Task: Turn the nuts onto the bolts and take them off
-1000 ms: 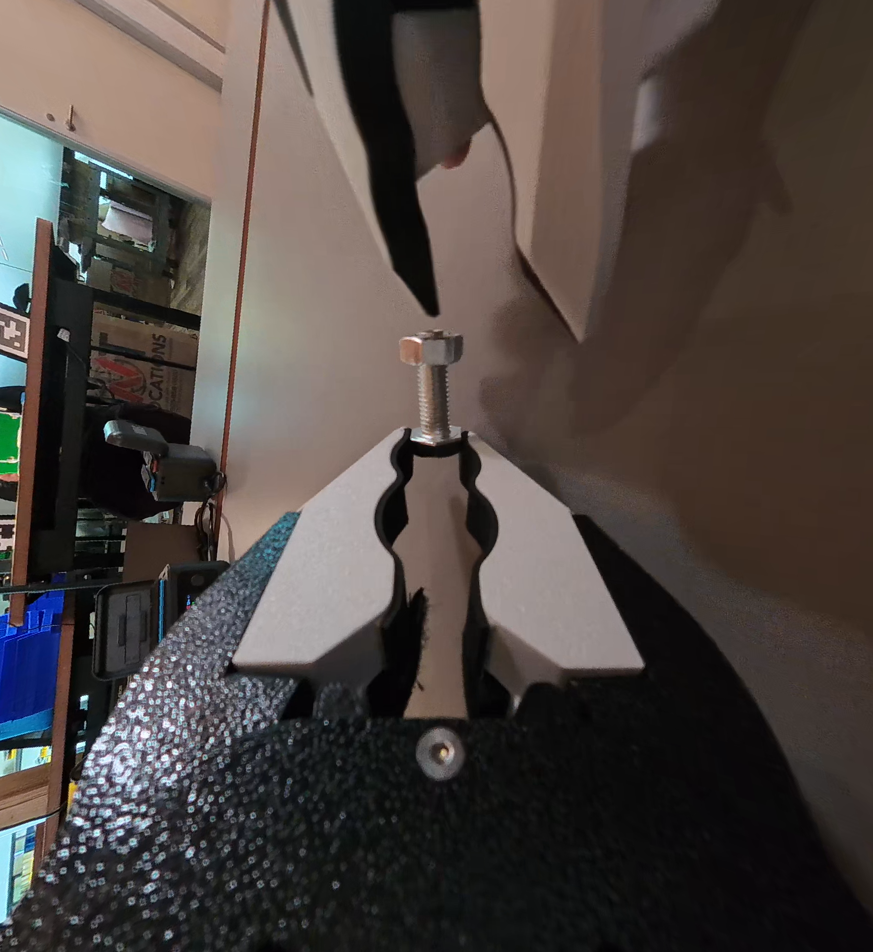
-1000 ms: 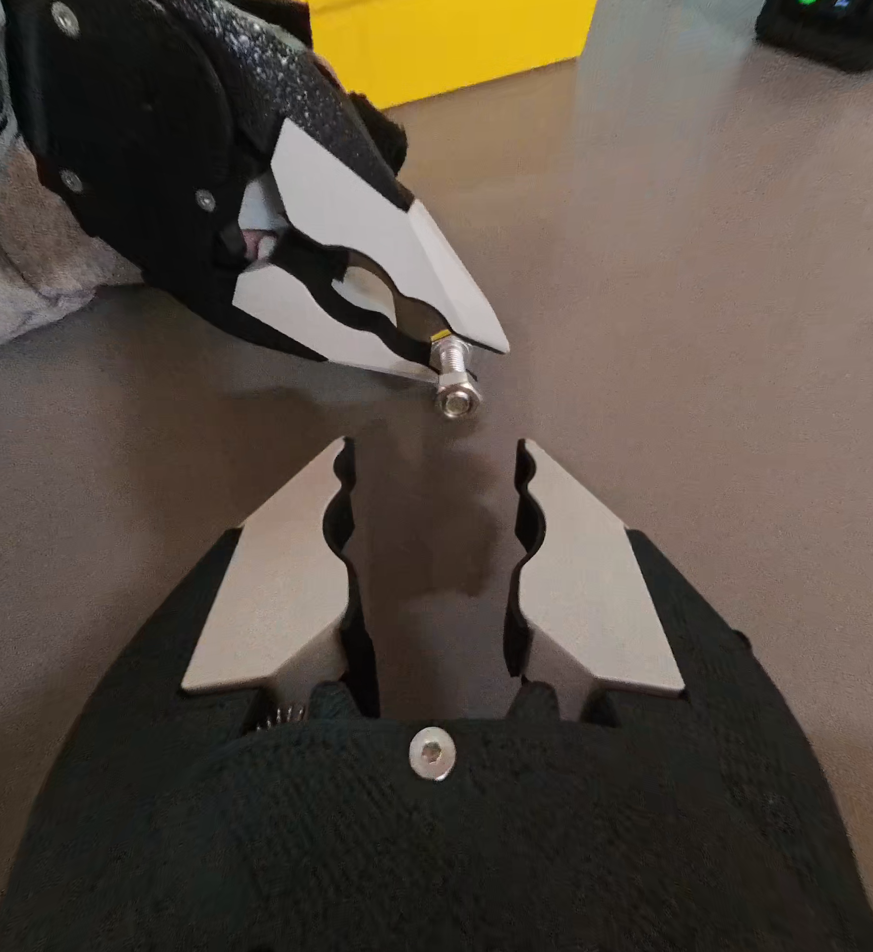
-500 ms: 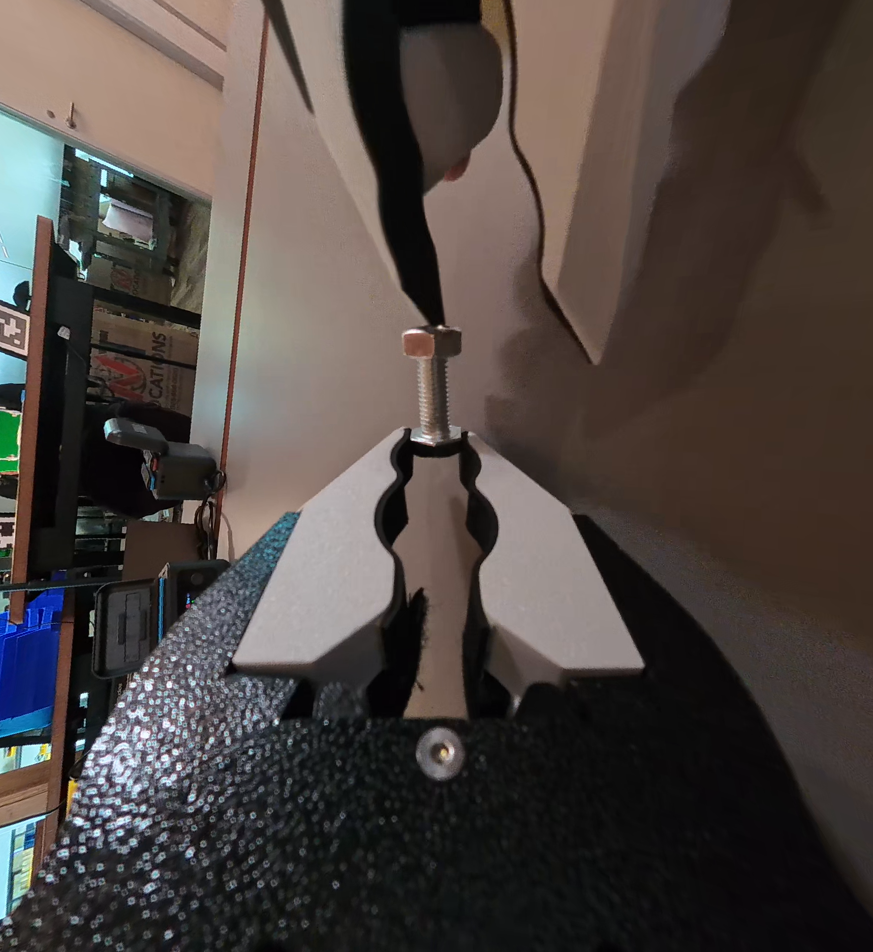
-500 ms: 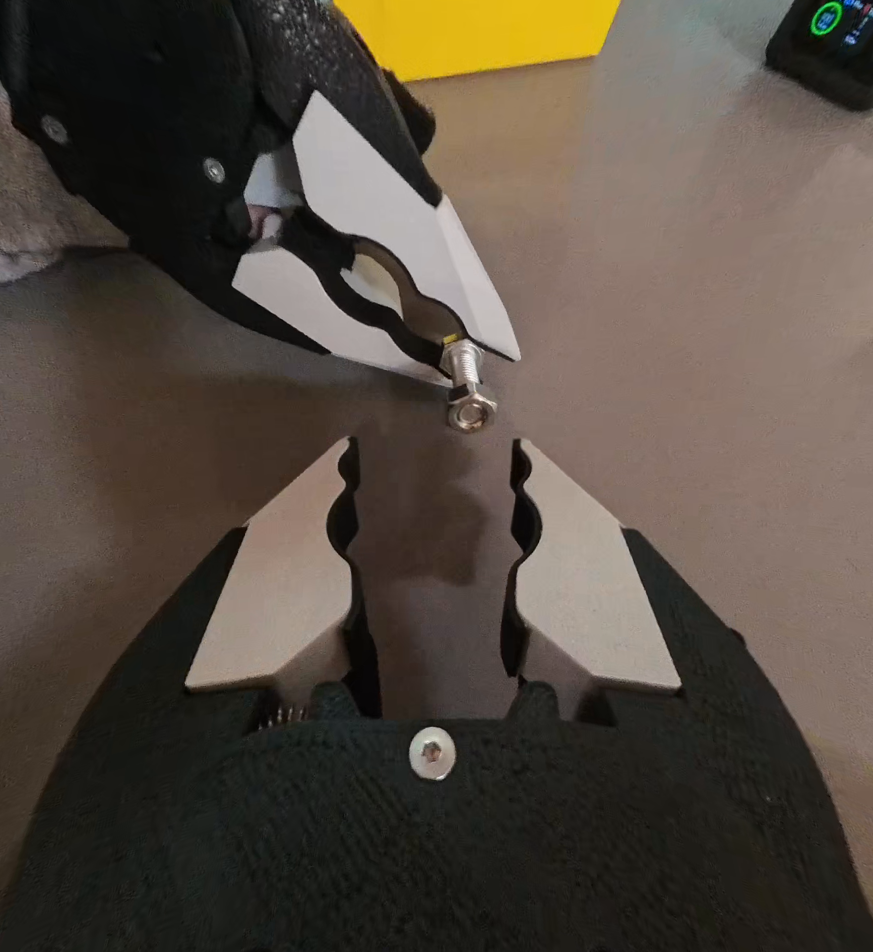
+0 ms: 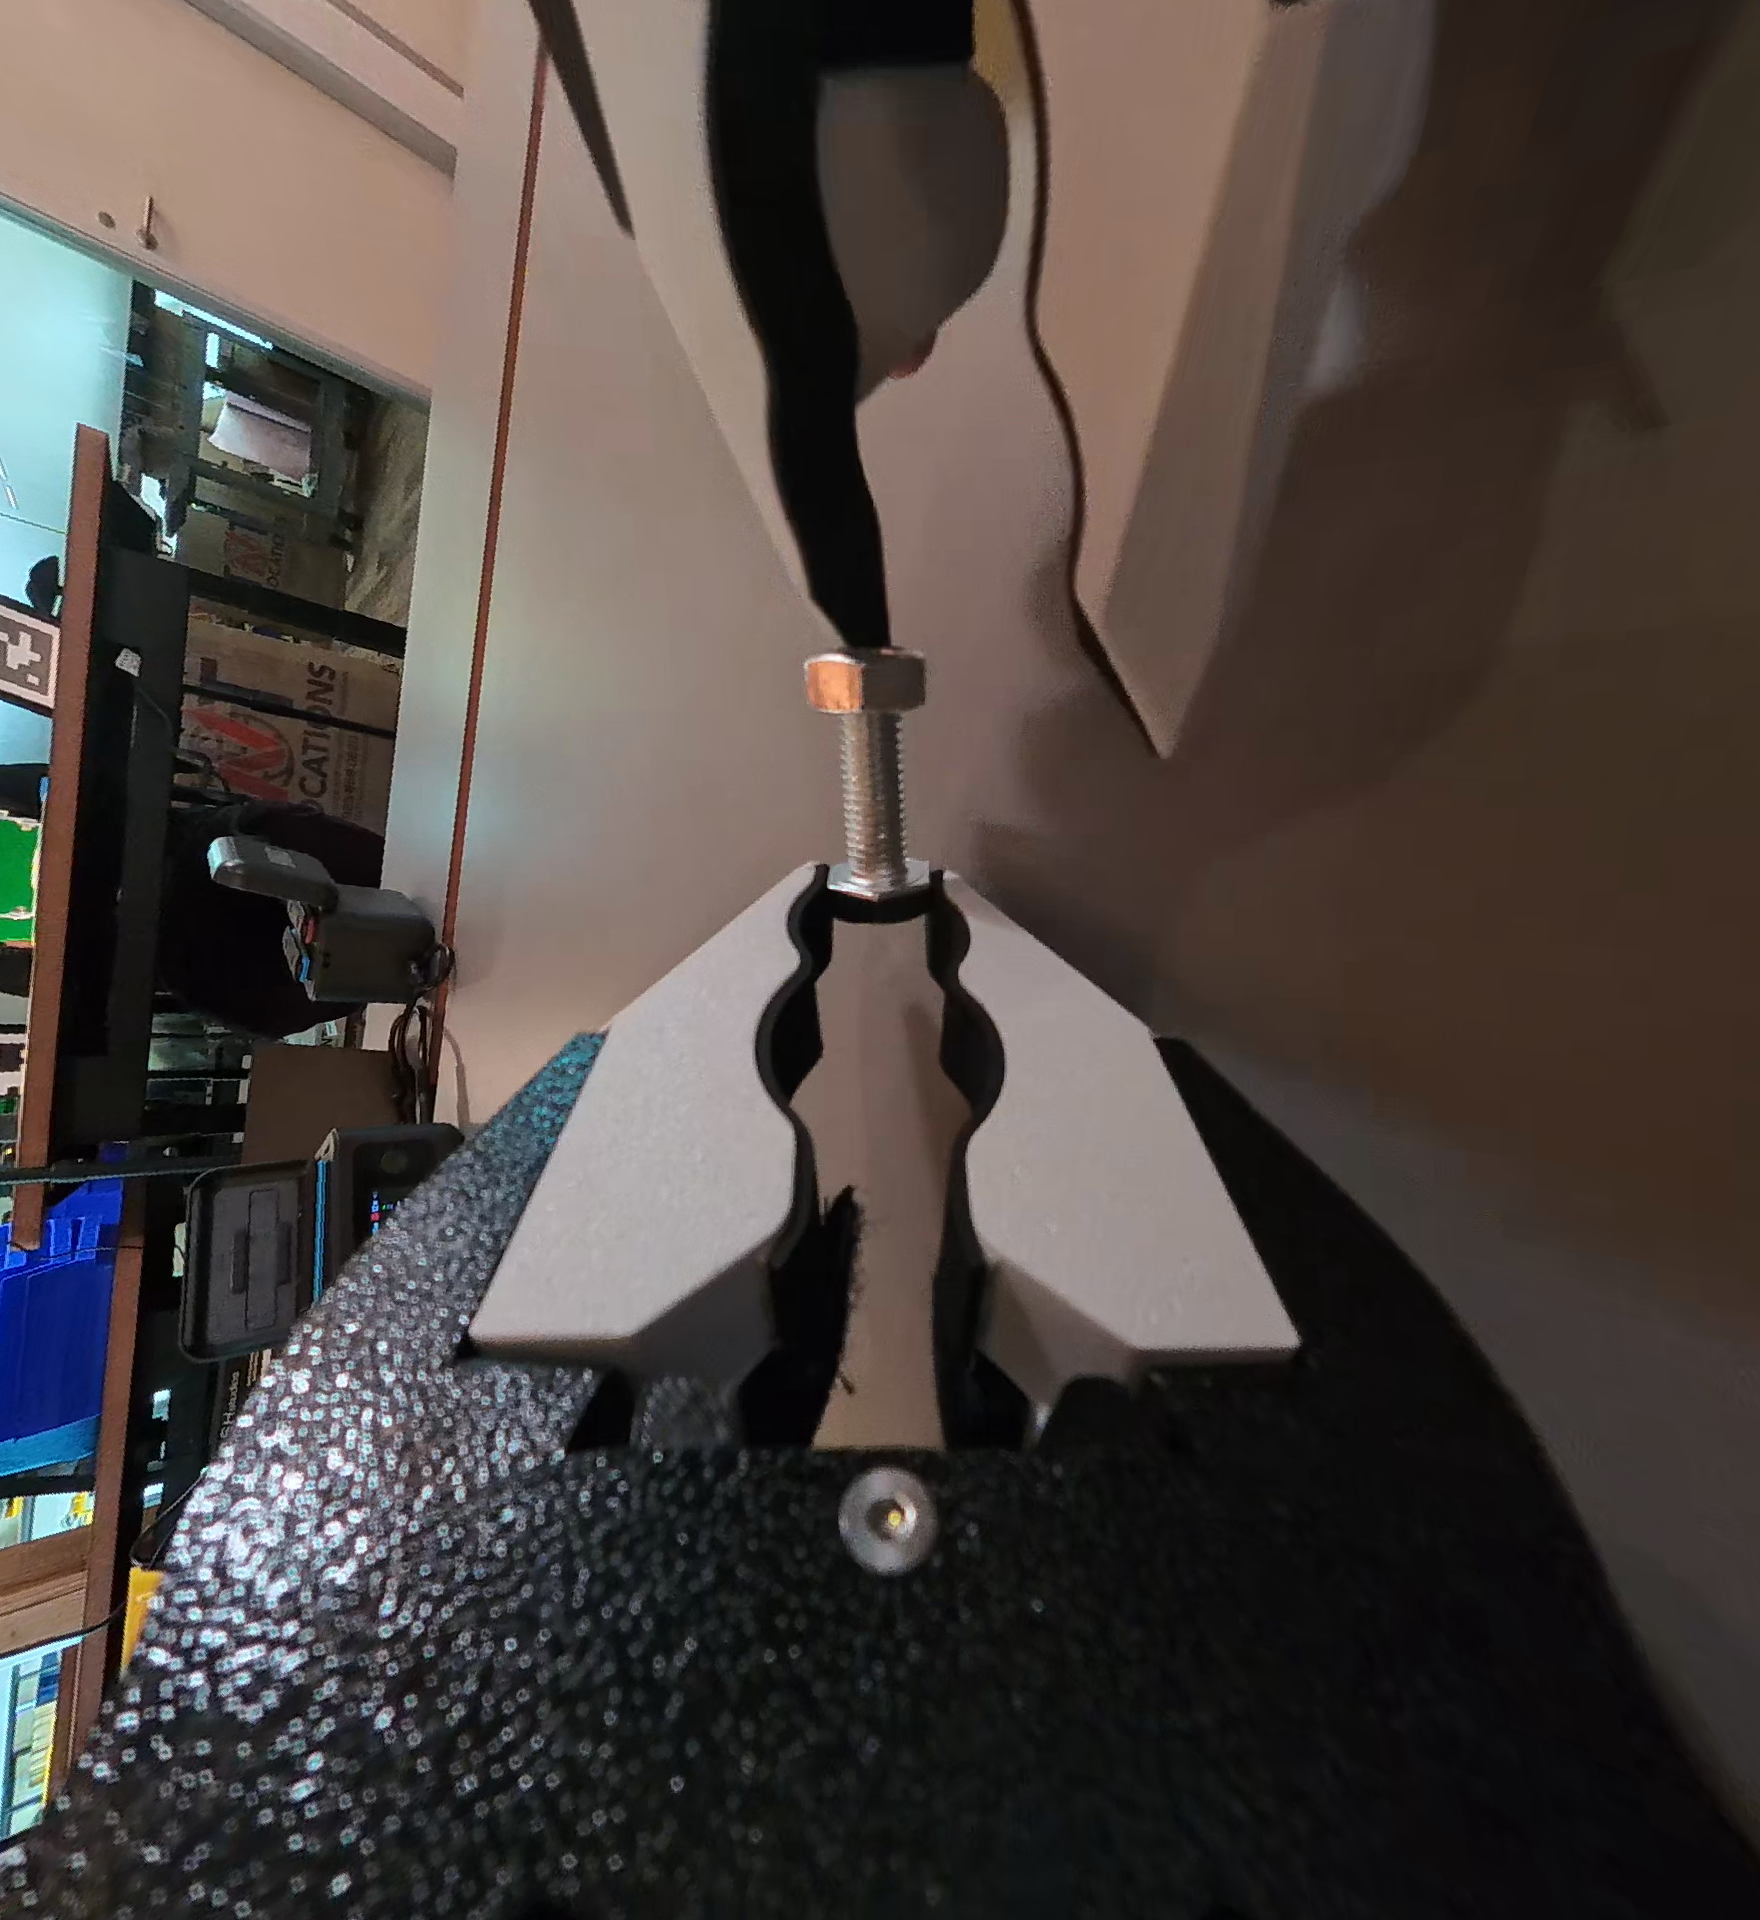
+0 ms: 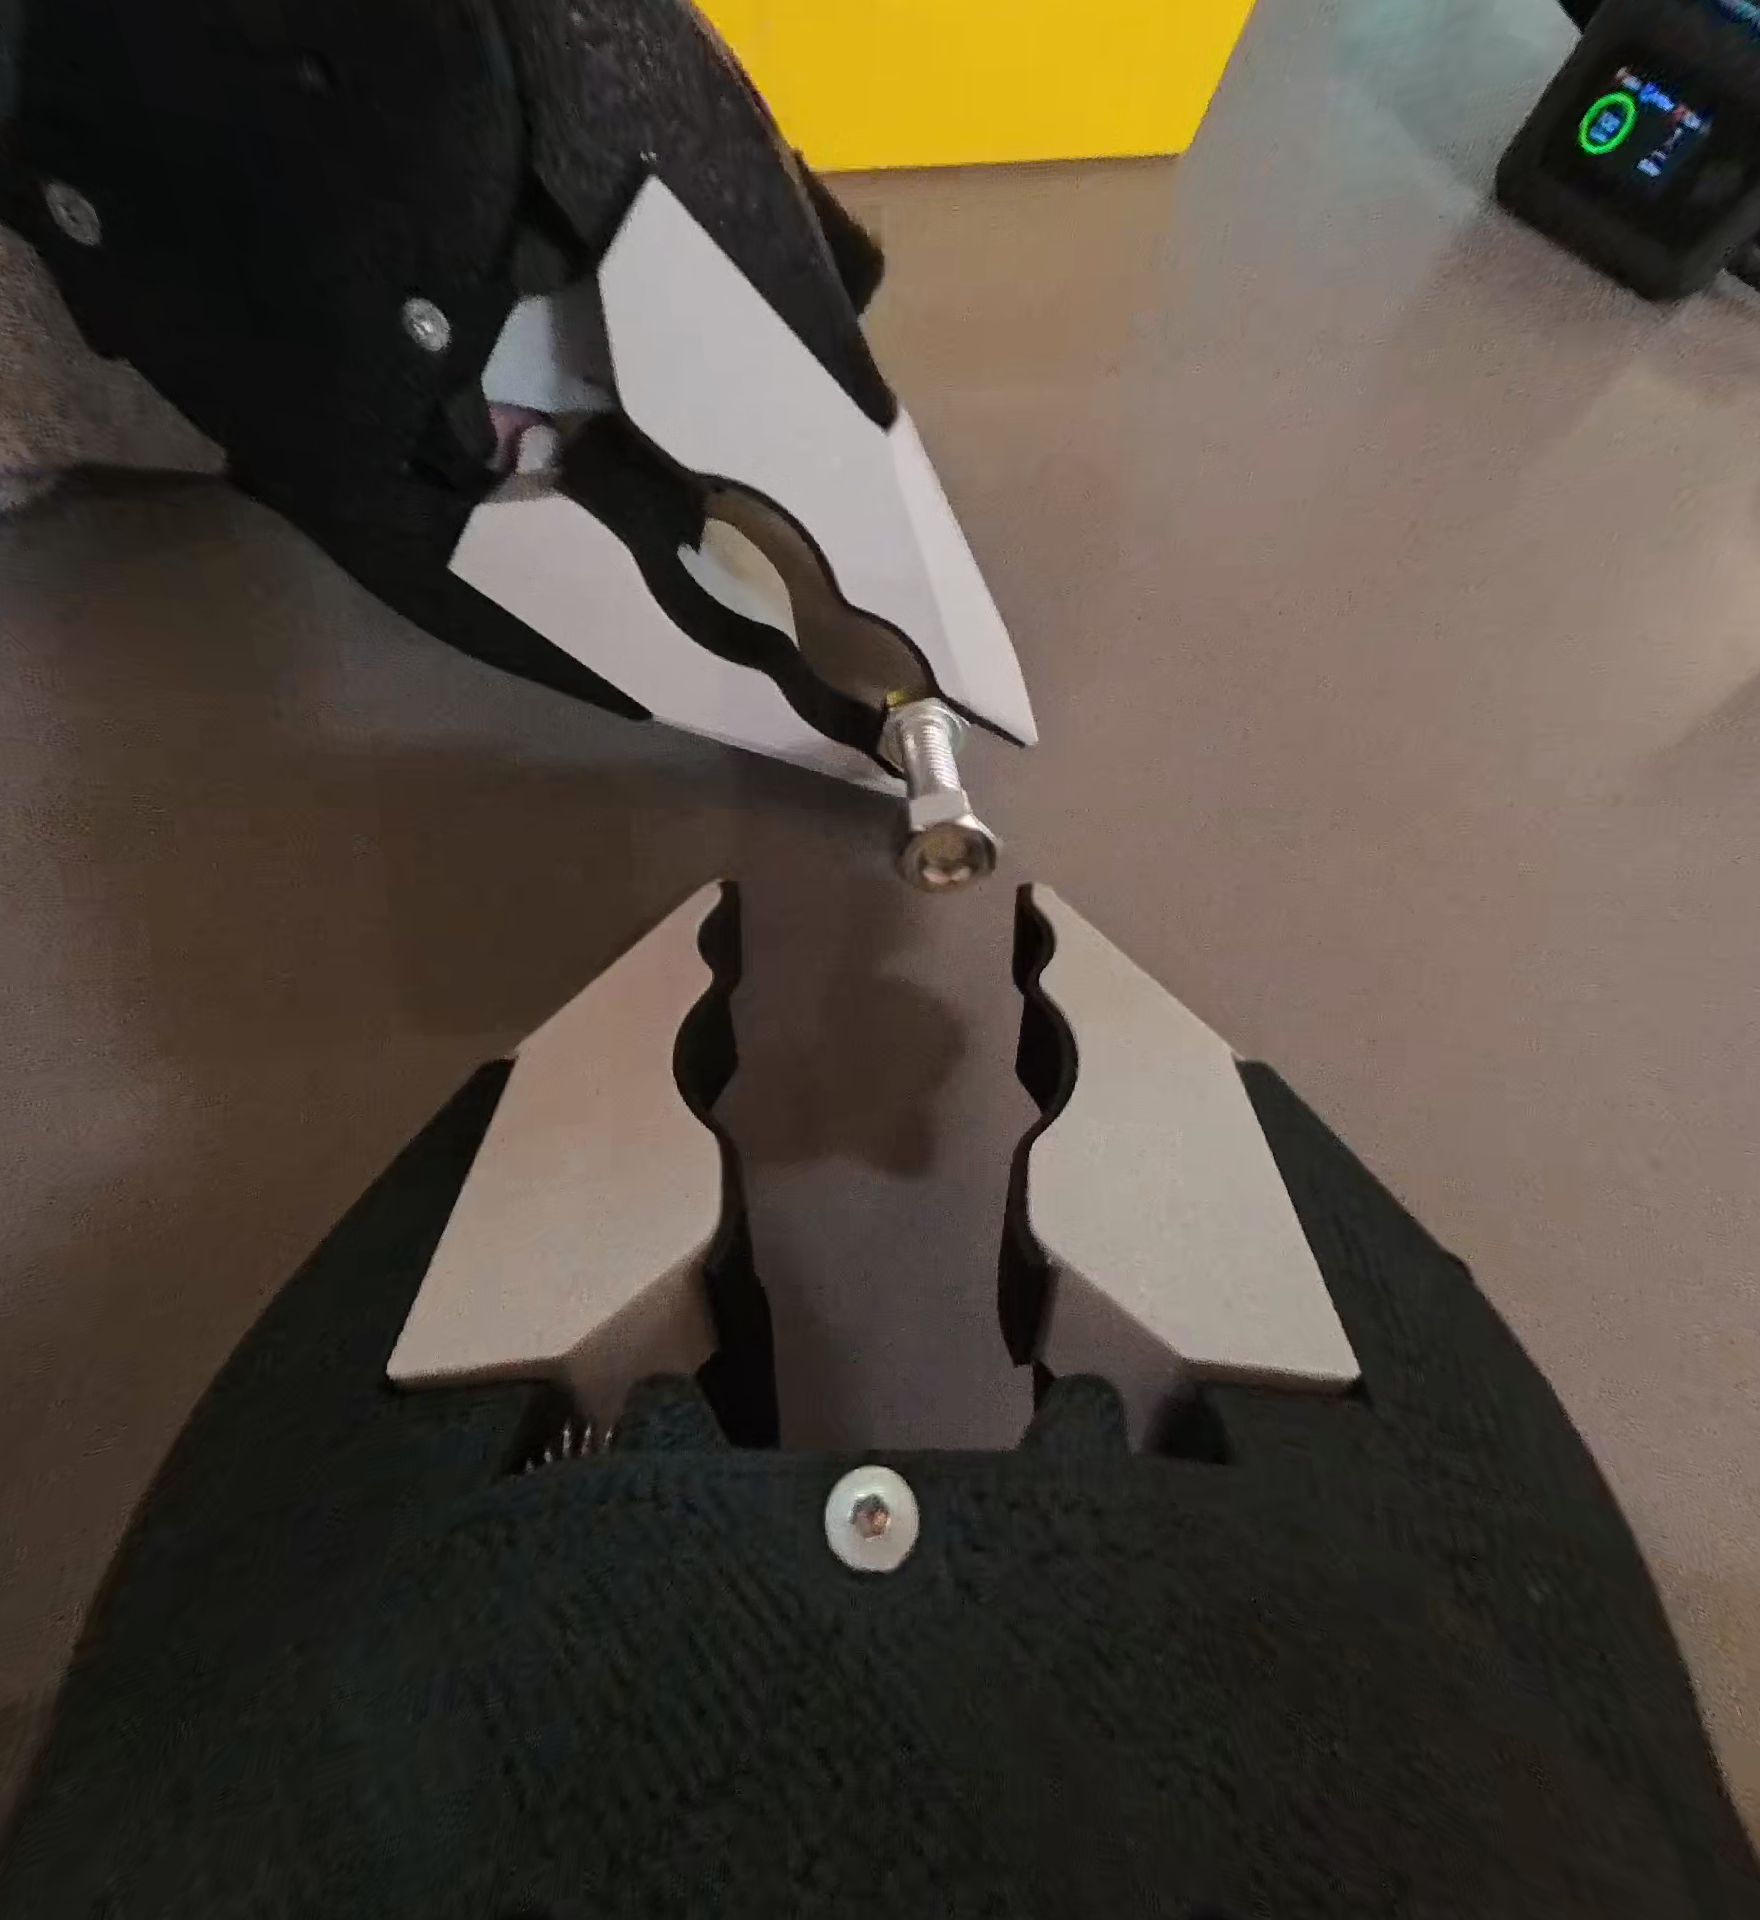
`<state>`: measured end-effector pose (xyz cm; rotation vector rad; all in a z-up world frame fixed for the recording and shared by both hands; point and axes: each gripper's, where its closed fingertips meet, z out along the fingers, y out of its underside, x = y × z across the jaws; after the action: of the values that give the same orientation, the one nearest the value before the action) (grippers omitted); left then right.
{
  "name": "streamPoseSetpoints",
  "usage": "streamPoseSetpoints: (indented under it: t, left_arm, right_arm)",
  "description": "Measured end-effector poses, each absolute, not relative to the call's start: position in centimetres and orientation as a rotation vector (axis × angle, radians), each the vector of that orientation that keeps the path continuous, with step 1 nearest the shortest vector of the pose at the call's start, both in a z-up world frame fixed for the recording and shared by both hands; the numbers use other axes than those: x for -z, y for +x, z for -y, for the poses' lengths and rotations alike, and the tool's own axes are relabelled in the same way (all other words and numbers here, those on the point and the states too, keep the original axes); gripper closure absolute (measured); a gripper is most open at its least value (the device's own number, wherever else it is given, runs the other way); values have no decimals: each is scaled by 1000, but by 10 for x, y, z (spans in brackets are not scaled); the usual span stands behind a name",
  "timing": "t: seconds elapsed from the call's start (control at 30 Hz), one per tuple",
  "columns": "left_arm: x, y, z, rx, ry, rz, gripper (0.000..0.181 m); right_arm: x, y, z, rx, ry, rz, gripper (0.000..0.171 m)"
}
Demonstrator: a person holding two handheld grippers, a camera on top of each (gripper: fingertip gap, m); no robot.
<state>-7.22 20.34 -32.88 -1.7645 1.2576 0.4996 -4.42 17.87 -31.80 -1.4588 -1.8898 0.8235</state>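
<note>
Sideways, the bolt point(image 6: 926, 750) clamped in the left hand-held gripper point(image 5: 874, 902) points its nut point(image 6: 949, 852) toward the wide-spread right hand-held gripper point(image 6: 876, 902).

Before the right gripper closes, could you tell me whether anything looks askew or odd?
Nothing stands out. The left gripper clamps the bolt by its head, nut at the far end; the right gripper is open just short of it.
</note>
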Motion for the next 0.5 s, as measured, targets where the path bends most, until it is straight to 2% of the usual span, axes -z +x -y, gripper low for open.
streamPoseSetpoints:
  t: [0.03,0.1,0.2,0.37,0.5]
  left_arm:
    - [329,-72,-203,-503,-1764,-1258,165]
    - [329,-72,-203,-510,-1761,-1260,165]
    - [329,-72,-203,-504,-1765,-1254,165]
    - [329,-72,-203,-510,-1764,-1252,165]
    - [328,-72,-203,-505,-1767,-1250,165]
  right_arm:
    - [316,-48,-174,-838,-1428,1893,119]
    - [306,-57,-164,-851,-1308,1877,107]
    - [283,-61,-150,-914,-1129,1831,114]
    - [306,-46,-185,-860,-1464,1815,115]
    - [311,-46,-178,-880,-1479,1857,117]
